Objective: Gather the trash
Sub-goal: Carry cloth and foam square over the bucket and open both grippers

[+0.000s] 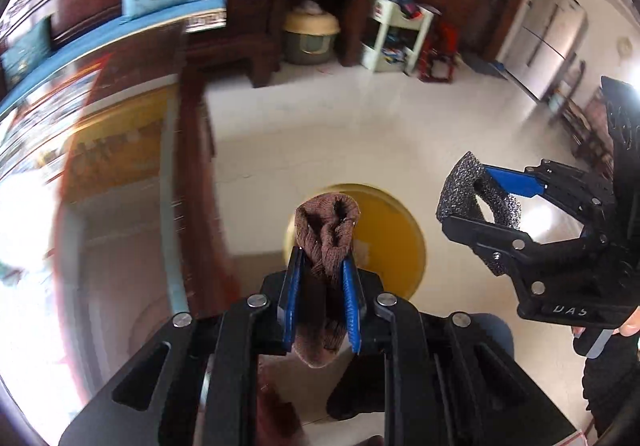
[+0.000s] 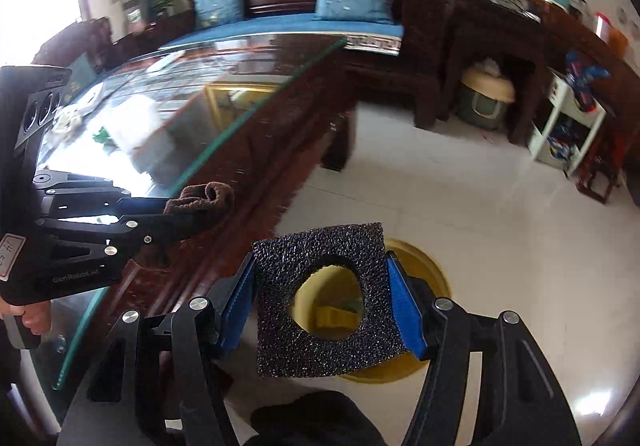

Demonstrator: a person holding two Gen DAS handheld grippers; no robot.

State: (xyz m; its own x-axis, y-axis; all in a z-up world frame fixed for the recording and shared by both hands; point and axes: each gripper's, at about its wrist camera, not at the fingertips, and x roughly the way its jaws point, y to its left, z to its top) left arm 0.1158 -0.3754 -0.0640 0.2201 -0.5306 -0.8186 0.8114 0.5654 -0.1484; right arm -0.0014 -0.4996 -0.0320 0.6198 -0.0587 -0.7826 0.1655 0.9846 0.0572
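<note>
From the left wrist we see our left gripper [image 1: 322, 298] closed tight on a brown knitted sock [image 1: 326, 242], the cloth bunched up between the blue fingers [image 1: 352, 306] and poking out past the tips, and right beyond it, down on the pale tiled floor [image 1: 320, 134], sits the yellow bin [image 1: 394, 242], open mouth up; off to the side our right gripper [image 1: 476, 214] hangs in the air with a piece of black foam [image 1: 460, 190] pinched in it. Over to the right wrist, and there it is close up: the right gripper [image 2: 324, 302] is clamped on that black foam square [image 2: 320, 350], and through the round hole in it we look straight down into the yellow bin [image 2: 416, 266], something yellow lying inside; the left gripper [image 2: 188, 218] shows beside the glass-topped table [image 2: 240, 102], sock [image 2: 204, 200] in its grip. We judge this the carry-to-bin step, both pieces over or near the mouth; next we need to centre each one above the opening and spread the fingers so they drop in
</note>
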